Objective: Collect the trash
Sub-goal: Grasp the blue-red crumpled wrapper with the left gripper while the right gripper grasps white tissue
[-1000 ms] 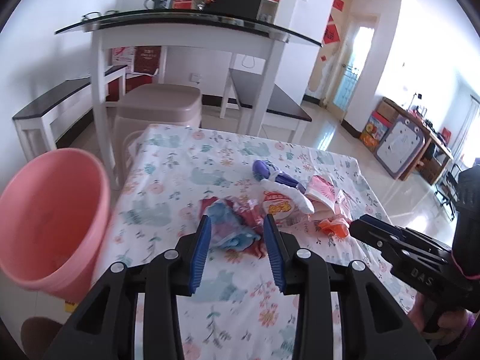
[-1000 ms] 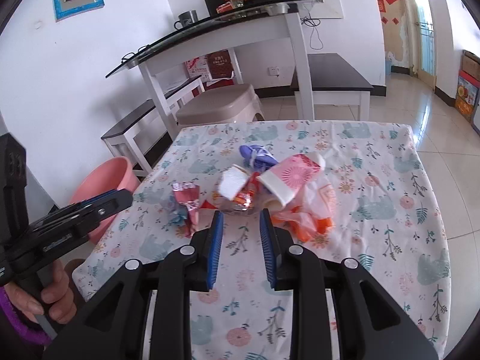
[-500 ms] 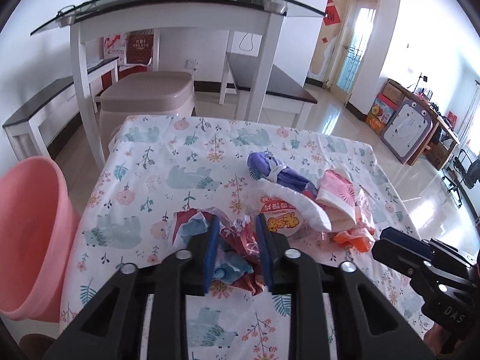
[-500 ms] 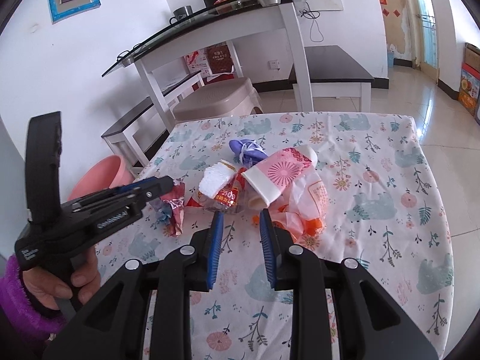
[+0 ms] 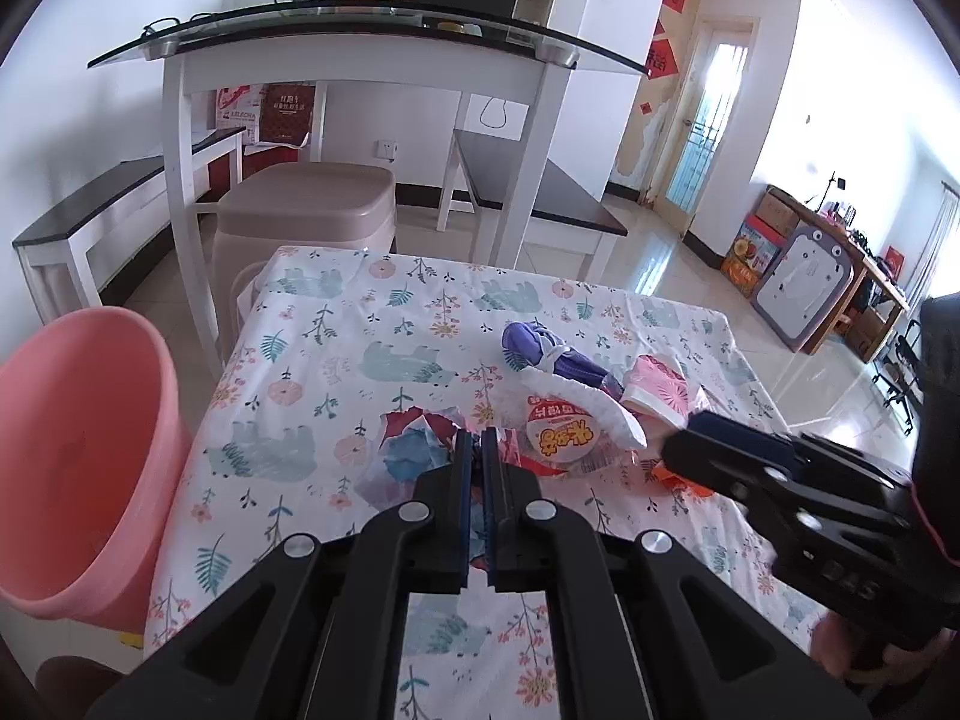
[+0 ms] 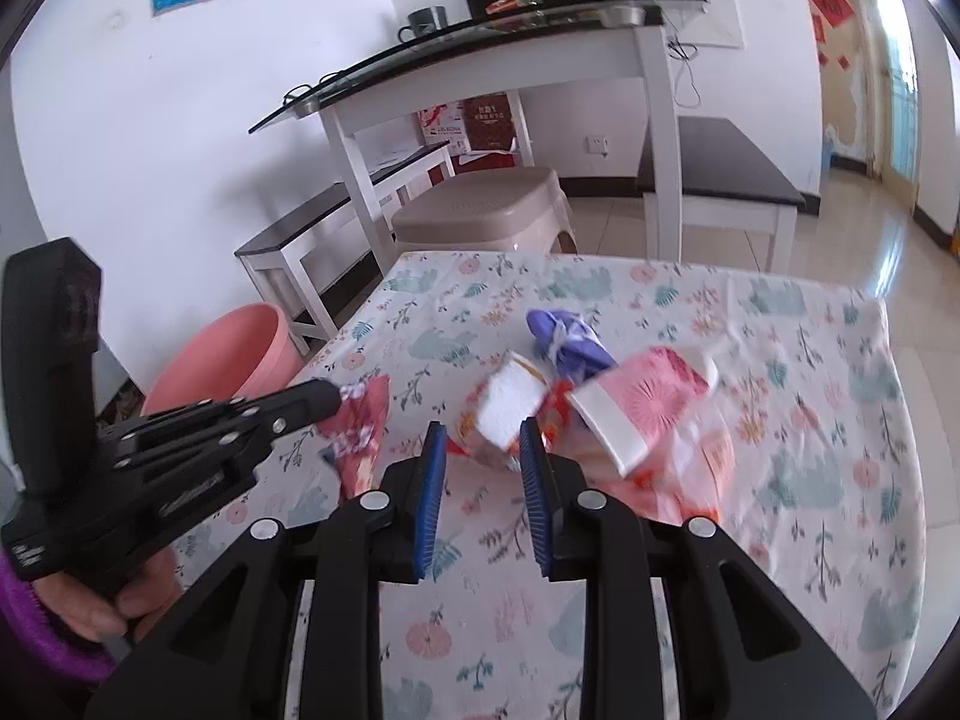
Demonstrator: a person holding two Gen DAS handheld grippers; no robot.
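a low table under a floral tablecloth [image 5: 336, 372] fills the middle of both views, with a white desk topped by dark glass [image 5: 360, 42] behind it and a beige plastic stool [image 5: 312, 210] between the two. a pink bucket [image 5: 78, 456] stands on the floor at the table's left edge, empty as far as its inside shows.

the trash lies in a loose cluster on the cloth, right of centre: a pink-patterned packet with a white end [image 6: 648, 414], a clear wrapper with a round orange-and-red label [image 5: 564, 438], a knotted purple bag [image 5: 558, 354] at the far side, and an orange scrap [image 5: 666, 471] at the near right.

the left gripper [image 5: 478, 441] has its blue pads pressed together, pinching a crumpled red-and-blue wrapper [image 5: 414, 450] that sits at the left end of the cluster, on the side nearest the bucket. the right gripper [image 6: 483, 432] hangs just above the cloth with its pads spread a little, nothing between them, pointing at the labelled wrapper. a hand in a purple sleeve [image 6: 36, 624] grips the left tool's handle.
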